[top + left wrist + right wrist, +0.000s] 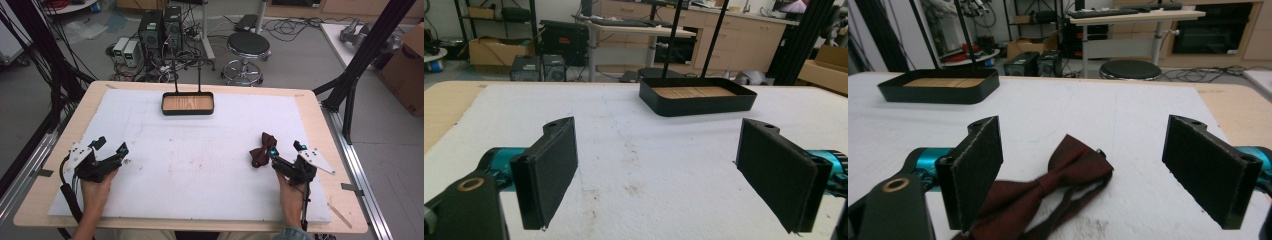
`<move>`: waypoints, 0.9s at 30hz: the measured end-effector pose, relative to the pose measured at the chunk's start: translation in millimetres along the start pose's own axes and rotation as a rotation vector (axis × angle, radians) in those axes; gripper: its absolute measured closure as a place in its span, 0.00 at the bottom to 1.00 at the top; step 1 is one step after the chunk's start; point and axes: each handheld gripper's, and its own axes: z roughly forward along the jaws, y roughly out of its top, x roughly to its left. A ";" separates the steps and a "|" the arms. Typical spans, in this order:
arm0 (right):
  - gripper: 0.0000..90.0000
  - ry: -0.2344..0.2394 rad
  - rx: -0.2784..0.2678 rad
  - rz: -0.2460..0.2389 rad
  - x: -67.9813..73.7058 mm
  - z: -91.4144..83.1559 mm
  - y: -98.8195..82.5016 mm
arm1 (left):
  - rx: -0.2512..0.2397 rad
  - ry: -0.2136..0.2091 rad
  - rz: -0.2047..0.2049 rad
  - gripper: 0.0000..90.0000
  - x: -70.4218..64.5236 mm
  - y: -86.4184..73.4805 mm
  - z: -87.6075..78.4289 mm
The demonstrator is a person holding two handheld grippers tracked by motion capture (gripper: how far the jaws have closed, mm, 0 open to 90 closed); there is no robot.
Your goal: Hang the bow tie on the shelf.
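From the high view, we had our right gripper (280, 159) at the near right of the counter (310, 107), just beside a dark red bow tie (261, 150) lying on the white foam sheet (200, 150). We judged the step to be the approach for a pick-up. Our left gripper (111, 156) rested apart at the near left.

In the left gripper view, our fingers (551, 170) were spread over bare, faintly stained foam, the black tray (696, 96) with its wooden floor beyond.

In the right gripper view, our fingers (979, 165) stood wide apart, pinching nothing. The woven, softly creased bow tie (1048, 192) and its strap lay between them; next we needed to centre on the knot and close.
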 end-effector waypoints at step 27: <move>0.61 -0.130 0.355 -0.108 39.1 61.5 -8.5 | 0.001 -0.016 -0.011 0.19 -0.3 -0.1 1.3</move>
